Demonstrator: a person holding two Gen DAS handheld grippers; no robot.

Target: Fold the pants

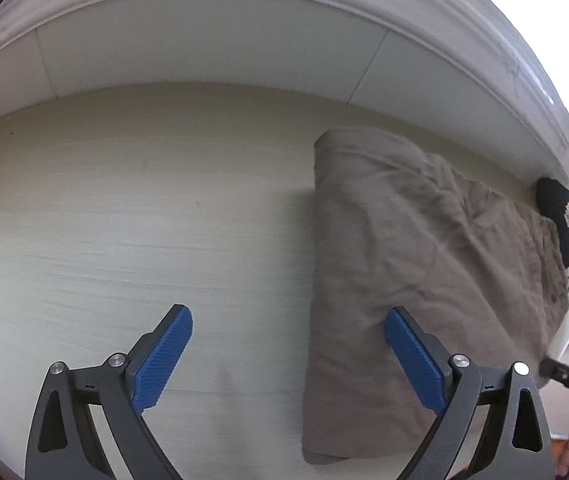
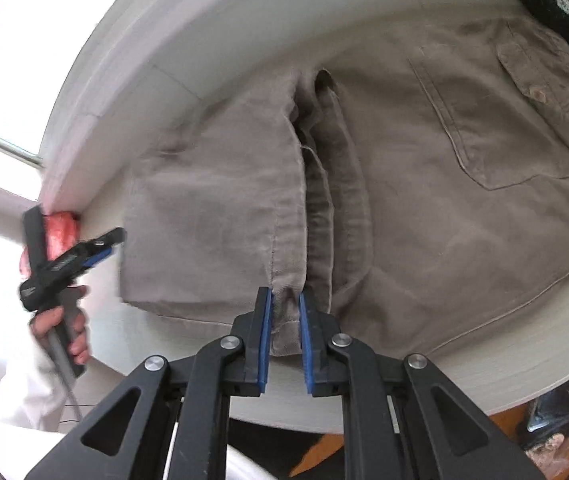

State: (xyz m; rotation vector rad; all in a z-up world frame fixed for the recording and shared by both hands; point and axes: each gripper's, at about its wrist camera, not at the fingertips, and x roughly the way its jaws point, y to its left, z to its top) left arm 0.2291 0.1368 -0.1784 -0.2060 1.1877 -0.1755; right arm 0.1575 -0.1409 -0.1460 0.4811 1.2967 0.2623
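Observation:
Grey-brown pants (image 2: 424, 184) lie folded on a pale wooden table (image 1: 124, 220); a back pocket with a button faces up at the right of the right wrist view. My right gripper (image 2: 285, 300) is shut on the hem edge of the pants at the table's near side. In the left wrist view the pants (image 1: 404, 248) lie to the right, their folded edge running down the frame. My left gripper (image 1: 288, 332) is open and empty above the table, its right finger (image 1: 412, 356) over the fold. The left gripper also shows at the left of the right wrist view (image 2: 96, 252).
A white wall panel (image 1: 204, 48) with a ledge runs along the table's far side, and a bright window (image 1: 556, 32) is above it. A black knitted item (image 1: 564, 220) lies at the far end of the pants. The table's front edge (image 2: 524, 364) is close to my right gripper.

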